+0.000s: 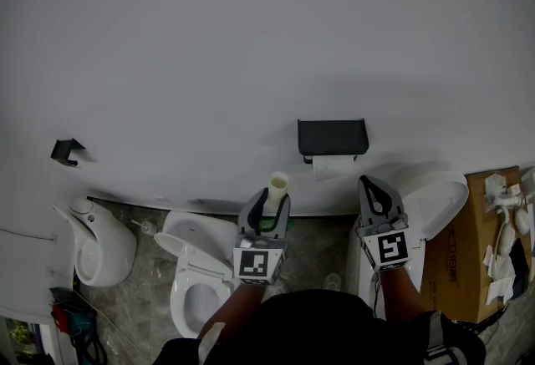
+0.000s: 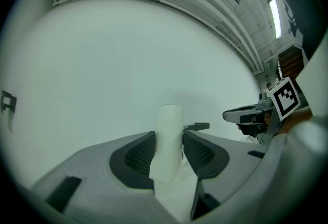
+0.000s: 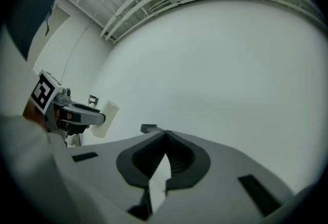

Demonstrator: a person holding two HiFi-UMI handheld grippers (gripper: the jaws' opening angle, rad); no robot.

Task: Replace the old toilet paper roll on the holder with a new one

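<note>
Left gripper [image 1: 269, 205] grips one slim white paper tube [image 1: 278, 183], upright near the wall, left of the black holder [image 1: 332, 136].
Right gripper [image 1: 373, 188], clenched and empty, hovers right of the holder. One holder, one tube, two grippers. White paper [image 1: 333, 163] shows under the holder; the swap looks midway, no full roll visible.
</note>
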